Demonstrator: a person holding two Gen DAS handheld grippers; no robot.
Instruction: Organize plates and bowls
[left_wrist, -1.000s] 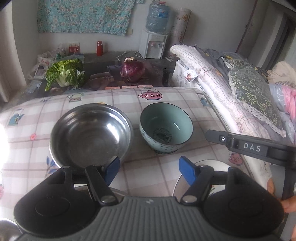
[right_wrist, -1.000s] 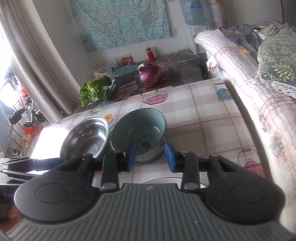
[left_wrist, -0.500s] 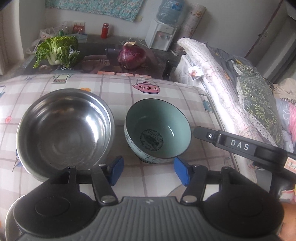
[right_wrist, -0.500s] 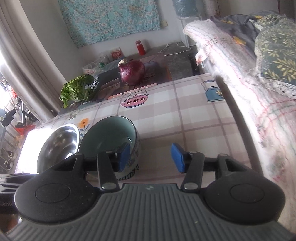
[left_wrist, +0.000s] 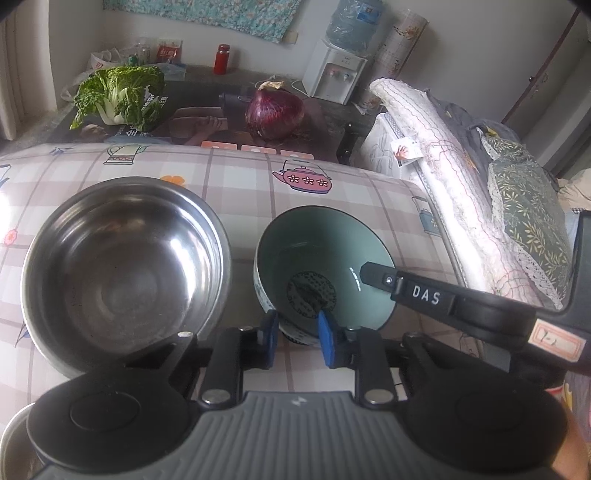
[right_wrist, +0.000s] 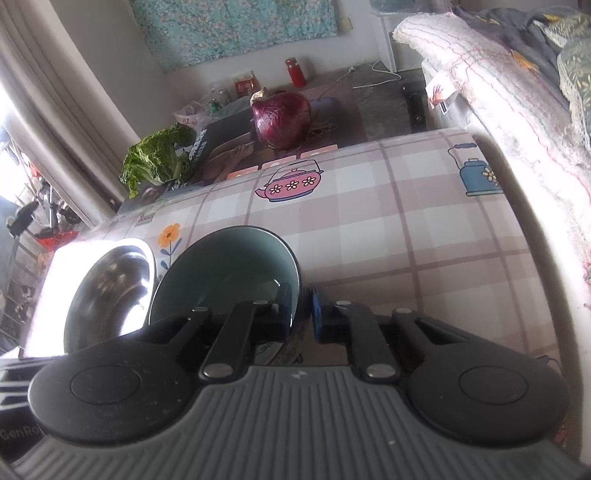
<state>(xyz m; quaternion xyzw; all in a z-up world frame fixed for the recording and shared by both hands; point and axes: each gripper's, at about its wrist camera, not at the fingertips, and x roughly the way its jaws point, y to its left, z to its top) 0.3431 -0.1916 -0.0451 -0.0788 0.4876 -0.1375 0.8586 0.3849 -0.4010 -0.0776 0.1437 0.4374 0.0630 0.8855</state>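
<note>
A green ceramic bowl (left_wrist: 321, 266) stands on the checked tablecloth, right of a steel bowl (left_wrist: 122, 269). My left gripper (left_wrist: 295, 338) is shut on the green bowl's near rim, one blue pad inside and one outside. My right gripper (right_wrist: 300, 314) is shut on the same bowl's right rim (right_wrist: 236, 273); its finger reaches over the bowl in the left wrist view (left_wrist: 417, 291). The steel bowl (right_wrist: 110, 288) lies left of it in the right wrist view.
A second steel rim (left_wrist: 14, 439) shows at the lower left. Behind the table lie a cabbage (left_wrist: 118, 92) and a red onion (left_wrist: 275, 110). A bed with folded quilts (left_wrist: 443, 155) runs along the right. The table edge (right_wrist: 524, 236) falls off to the right.
Both grippers moved in on the green bowl and closed on its rim, the left from the front, the right from the right side.
</note>
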